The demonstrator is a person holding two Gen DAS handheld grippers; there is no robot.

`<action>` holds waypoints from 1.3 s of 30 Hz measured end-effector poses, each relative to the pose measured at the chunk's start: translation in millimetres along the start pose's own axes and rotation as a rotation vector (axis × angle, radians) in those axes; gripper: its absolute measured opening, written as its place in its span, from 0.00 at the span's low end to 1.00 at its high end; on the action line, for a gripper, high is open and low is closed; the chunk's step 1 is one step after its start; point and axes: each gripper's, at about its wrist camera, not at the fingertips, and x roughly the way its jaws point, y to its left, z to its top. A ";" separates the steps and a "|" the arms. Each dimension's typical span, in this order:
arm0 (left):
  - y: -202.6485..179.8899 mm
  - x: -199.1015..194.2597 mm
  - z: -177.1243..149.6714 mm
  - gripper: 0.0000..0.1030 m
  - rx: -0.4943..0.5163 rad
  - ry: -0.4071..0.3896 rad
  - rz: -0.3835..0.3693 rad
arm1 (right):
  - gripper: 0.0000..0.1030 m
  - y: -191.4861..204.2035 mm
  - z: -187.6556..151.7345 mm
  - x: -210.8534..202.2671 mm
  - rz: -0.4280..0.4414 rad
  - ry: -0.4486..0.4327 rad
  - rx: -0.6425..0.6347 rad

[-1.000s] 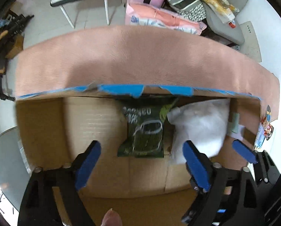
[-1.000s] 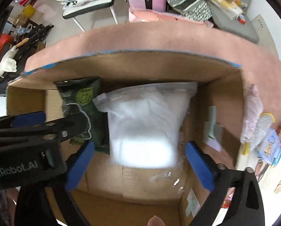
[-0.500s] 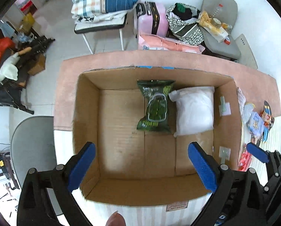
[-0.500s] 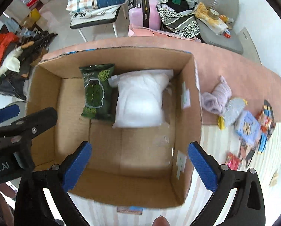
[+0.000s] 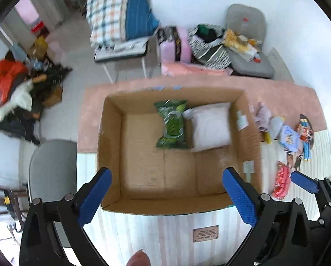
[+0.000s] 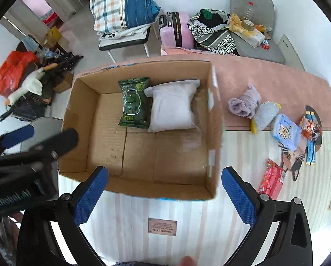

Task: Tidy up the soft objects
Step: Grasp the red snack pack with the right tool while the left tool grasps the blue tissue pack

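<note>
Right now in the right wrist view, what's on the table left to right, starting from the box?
cardboard box → purple cloth → silver pouch → light blue pack → orange snack pack

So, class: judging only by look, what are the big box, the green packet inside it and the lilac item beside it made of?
Box: corrugated cardboard, matte brown, with creased flaps.
Green packet: probably plastic film, glossy and printed, with a crimped end.
Lilac item: apparently fuzzy knit or fleece fabric, matte and slumped; exact type unclear.
</note>
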 end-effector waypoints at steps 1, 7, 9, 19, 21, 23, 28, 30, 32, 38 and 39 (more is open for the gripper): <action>-9.2 -4.5 1.3 0.99 0.015 -0.014 0.006 | 1.00 -12.1 -3.6 -5.6 0.008 -0.001 0.015; -93.1 3.1 10.5 0.99 0.128 -0.012 0.025 | 1.00 -123.0 -37.6 -11.4 -0.105 0.043 0.187; -122.9 20.1 16.4 0.99 0.165 0.017 0.021 | 1.00 -166.6 -51.0 5.2 -0.153 0.081 0.267; -273.1 135.5 56.1 0.99 0.464 0.156 0.121 | 0.86 -284.1 -93.7 140.2 -0.079 0.340 0.569; -293.7 148.1 63.3 0.99 0.501 0.166 0.117 | 0.81 -287.1 -94.0 146.6 -0.046 0.348 0.580; -316.4 154.4 68.1 0.98 0.553 0.155 0.099 | 0.67 -289.4 -92.7 149.7 -0.046 0.355 0.572; -382.0 166.6 65.2 0.98 0.812 0.144 0.029 | 0.52 -320.5 -92.2 142.2 -0.073 0.363 0.536; -408.8 173.6 53.7 0.98 0.974 0.144 0.020 | 0.52 -348.5 -97.3 134.9 -0.087 0.366 0.562; -430.1 185.1 41.3 0.98 1.115 0.166 0.026 | 0.52 -375.1 -102.2 128.0 -0.104 0.376 0.579; -472.6 206.6 12.3 0.98 1.397 0.175 0.032 | 0.52 -433.3 -108.5 109.2 -0.135 0.404 0.593; -480.3 211.2 8.9 0.98 1.428 0.195 0.024 | 0.52 -437.6 -107.7 108.0 -0.138 0.408 0.592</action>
